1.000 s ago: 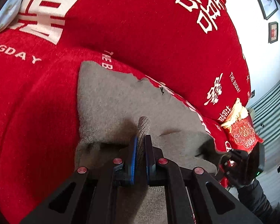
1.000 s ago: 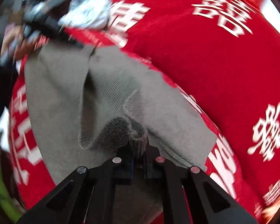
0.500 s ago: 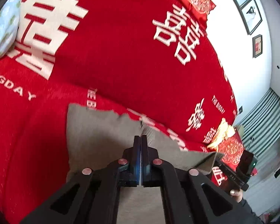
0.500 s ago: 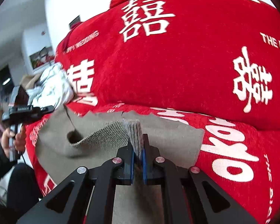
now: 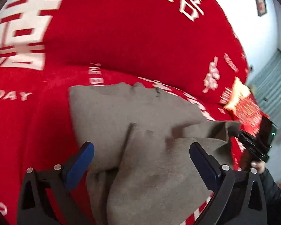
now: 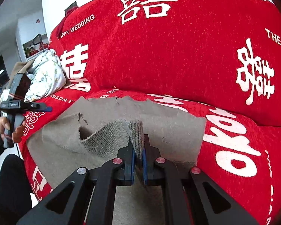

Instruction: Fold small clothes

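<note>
The left gripper is showing black angular linkage arms with cut-out openings, silver screws at the joints and blue pads on its jaws. The right gripper is showing the same black frame, red screws nearest the jaws, silver ones further out, at lower centre of the frame.

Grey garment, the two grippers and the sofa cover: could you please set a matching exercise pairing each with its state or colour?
Things:
1. Left gripper
2. Right gripper
3. Garment
4. Sofa cover

States:
A. red with white lettering
B. jaws wide open
C. grey, lying on the seat
D. jaws shut on a ribbed fold

Pairs: 1-B, 2-D, 3-C, 4-A
</note>
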{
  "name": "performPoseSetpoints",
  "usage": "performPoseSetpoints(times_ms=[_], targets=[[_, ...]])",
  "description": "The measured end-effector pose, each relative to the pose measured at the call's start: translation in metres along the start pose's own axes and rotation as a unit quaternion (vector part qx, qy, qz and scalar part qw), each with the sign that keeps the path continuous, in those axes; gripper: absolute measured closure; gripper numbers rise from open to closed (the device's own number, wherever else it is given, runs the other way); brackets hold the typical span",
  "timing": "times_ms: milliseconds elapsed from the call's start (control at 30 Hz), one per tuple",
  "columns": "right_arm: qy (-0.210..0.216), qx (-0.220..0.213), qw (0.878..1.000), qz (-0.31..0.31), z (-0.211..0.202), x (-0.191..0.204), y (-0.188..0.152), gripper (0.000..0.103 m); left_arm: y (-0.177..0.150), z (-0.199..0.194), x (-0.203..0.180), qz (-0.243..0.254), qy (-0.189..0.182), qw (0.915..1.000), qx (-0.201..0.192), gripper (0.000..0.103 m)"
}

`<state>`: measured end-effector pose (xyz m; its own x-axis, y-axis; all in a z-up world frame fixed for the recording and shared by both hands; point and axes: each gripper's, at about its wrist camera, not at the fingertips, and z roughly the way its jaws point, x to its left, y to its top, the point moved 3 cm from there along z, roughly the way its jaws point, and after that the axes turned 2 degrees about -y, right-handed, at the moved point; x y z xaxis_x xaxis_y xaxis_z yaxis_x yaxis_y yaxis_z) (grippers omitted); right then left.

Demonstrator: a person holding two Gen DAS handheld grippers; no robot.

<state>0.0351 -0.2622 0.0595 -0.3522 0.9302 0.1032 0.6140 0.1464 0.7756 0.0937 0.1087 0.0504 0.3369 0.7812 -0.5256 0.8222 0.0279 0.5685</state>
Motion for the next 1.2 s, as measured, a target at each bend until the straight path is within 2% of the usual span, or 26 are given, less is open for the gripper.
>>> performPoseSetpoints(times_ms=[33,133,200,233,300,367,500,633,733,800,1033,1200], targets=[[-0.002,0.001,1.0,-0.001,0.001,-0.001,0.0,0.096,0.003,0.007,-0.005,0.017,-0.006,0.9998,0.011,0.001],[-0.006,0.004,1.0,-0.001,0.005,-0.003,0.0,0.096,0.002,0.036,-0.019,0.071,0.01,0.9954,0.063,0.003],[-0.008,0.006,1.0,0.0,0.007,-0.004,0.0,0.096,-0.005,0.062,-0.025,0.101,0.032,0.9879,0.113,0.029],[-0.009,0.006,1.0,0.0,0.008,-0.004,-0.001,0.096,-0.011,0.071,-0.025,0.105,0.04,0.985,0.131,0.047],[-0.009,0.007,1.0,0.0,0.009,-0.004,-0.001,0.096,-0.015,0.076,-0.023,0.111,0.044,0.9835,0.135,0.05],[-0.011,0.007,1.0,-0.002,0.009,-0.004,-0.002,0.096,-0.016,0.068,-0.022,0.101,0.021,0.9867,0.125,0.095],[-0.007,-0.002,1.0,0.012,0.003,-0.006,0.0,0.096,-0.016,0.043,-0.025,0.089,0.008,0.9933,0.073,0.095],[-0.016,-0.013,0.999,0.028,-0.005,-0.007,0.0,0.096,-0.015,0.011,-0.029,0.056,-0.017,0.9983,0.0,0.095],[-0.034,-0.022,0.998,0.049,-0.012,-0.01,0.003,0.096,-0.014,-0.018,-0.03,0.022,-0.035,0.9969,-0.067,0.095],[-0.039,-0.033,0.996,0.073,-0.017,-0.015,0.007,0.096,-0.011,-0.029,-0.032,0.013,-0.048,0.9945,-0.092,0.095],[-0.056,-0.048,0.991,0.11,-0.025,-0.02,0.025,0.096,0.001,-0.057,-0.051,0.021,-0.069,0.9879,-0.137,0.095],[-0.058,-0.057,0.99,0.114,-0.028,-0.019,0.034,0.096,0.006,-0.06,-0.052,0.018,-0.067,0.987,-0.145,0.095]])
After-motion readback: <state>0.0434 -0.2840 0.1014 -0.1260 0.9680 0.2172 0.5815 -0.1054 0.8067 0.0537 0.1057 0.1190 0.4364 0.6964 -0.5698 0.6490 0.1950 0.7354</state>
